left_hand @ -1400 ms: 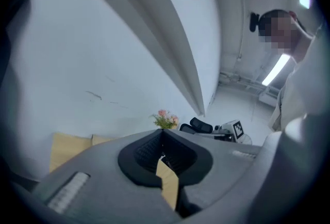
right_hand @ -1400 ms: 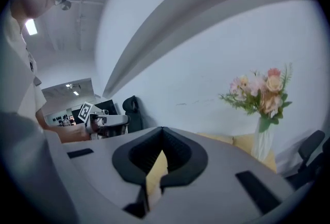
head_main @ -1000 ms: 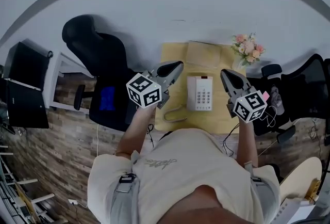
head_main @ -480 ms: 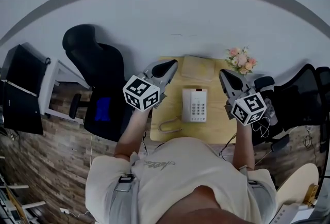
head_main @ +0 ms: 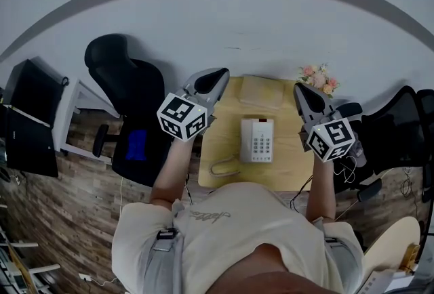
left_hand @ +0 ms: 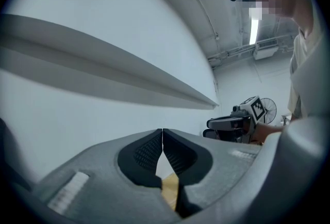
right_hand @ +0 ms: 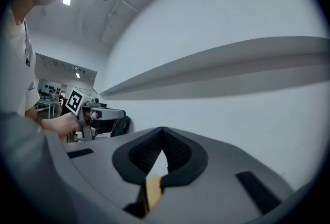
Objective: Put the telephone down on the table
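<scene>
A white telephone (head_main: 258,140) with a keypad lies flat on the small wooden table (head_main: 224,130), its coiled cord (head_main: 224,166) trailing toward the near left corner. My left gripper (head_main: 218,74) hangs high above the table's left edge, jaws shut with nothing between them; its tips (left_hand: 162,131) meet against the white wall. My right gripper (head_main: 299,89) is held above the table's right edge, also shut and empty (right_hand: 163,129). Each gripper shows in the other's view, the right one (left_hand: 229,124) and the left one (right_hand: 103,113). Neither touches the phone.
A tan pad (head_main: 261,91) lies at the table's far edge, a bunch of pink flowers (head_main: 317,77) at its far right corner. Black office chairs stand left (head_main: 125,89) and right (head_main: 400,130). A dark monitor (head_main: 30,116) is at far left. A white wall lies ahead.
Both grippers have risen away from the table and now point level at the wall. The telephone stays where it was on the table.
</scene>
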`<state>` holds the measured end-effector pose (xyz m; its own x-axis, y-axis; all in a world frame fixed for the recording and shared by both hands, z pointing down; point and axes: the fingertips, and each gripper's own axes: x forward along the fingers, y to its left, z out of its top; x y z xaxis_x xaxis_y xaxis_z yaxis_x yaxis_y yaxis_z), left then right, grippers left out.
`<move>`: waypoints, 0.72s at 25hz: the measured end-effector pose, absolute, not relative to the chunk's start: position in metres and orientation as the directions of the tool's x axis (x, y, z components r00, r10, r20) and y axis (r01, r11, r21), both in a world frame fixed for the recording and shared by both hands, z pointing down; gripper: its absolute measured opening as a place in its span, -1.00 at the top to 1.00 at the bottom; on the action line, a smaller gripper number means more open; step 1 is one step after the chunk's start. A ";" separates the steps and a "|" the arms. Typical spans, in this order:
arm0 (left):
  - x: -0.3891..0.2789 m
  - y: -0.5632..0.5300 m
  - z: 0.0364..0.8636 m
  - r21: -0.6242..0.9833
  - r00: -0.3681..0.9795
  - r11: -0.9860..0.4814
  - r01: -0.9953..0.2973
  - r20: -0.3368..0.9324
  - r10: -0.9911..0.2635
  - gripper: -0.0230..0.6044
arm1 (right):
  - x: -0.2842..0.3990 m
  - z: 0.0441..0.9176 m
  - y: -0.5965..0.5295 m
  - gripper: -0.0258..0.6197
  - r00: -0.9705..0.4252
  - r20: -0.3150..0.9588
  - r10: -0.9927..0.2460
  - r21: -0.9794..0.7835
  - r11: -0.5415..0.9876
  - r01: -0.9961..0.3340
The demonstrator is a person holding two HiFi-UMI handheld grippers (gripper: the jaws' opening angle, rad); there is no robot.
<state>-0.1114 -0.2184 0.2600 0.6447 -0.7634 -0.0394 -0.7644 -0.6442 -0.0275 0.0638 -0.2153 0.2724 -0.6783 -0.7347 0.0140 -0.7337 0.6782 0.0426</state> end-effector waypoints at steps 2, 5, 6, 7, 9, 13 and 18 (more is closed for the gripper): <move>-0.113 -0.218 0.258 -0.043 0.635 -0.634 -0.772 -0.039 -0.771 0.87 | 0.064 0.271 -0.216 0.92 -0.676 0.012 -0.737 0.050 0.676 -0.735; -0.114 -0.219 0.255 -0.085 0.615 -0.611 -0.787 -0.037 -0.788 0.87 | 0.066 0.270 -0.217 0.92 -0.669 0.009 -0.743 0.062 0.669 -0.741; -0.115 -0.220 0.255 -0.102 0.607 -0.601 -0.792 -0.035 -0.794 0.87 | 0.067 0.270 -0.218 0.92 -0.664 0.008 -0.747 0.072 0.663 -0.745; -0.115 -0.220 0.254 -0.115 0.600 -0.594 -0.796 -0.033 -0.799 0.87 | 0.067 0.270 -0.218 0.92 -0.659 0.008 -0.752 0.082 0.657 -0.749; -0.116 -0.220 0.254 -0.125 0.596 -0.588 -0.799 -0.032 -0.802 0.87 | 0.067 0.270 -0.218 0.92 -0.652 0.008 -0.758 0.095 0.650 -0.754; -0.117 -0.219 0.255 -0.110 0.596 -0.589 -0.801 -0.041 -0.802 0.87 | 0.068 0.270 -0.217 0.92 -0.650 0.005 -0.760 0.098 0.648 -0.756; -0.117 -0.220 0.263 -0.084 0.593 -0.589 -0.804 -0.039 -0.804 0.87 | 0.073 0.272 -0.219 0.92 -0.644 0.009 -0.765 0.095 0.642 -0.761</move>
<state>-0.1165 -0.2204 0.2627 0.5934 -0.8039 -0.0393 -0.8036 -0.5891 -0.0842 0.0731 -0.2189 0.2717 -0.6440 -0.7649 0.0094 -0.7610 0.6418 0.0949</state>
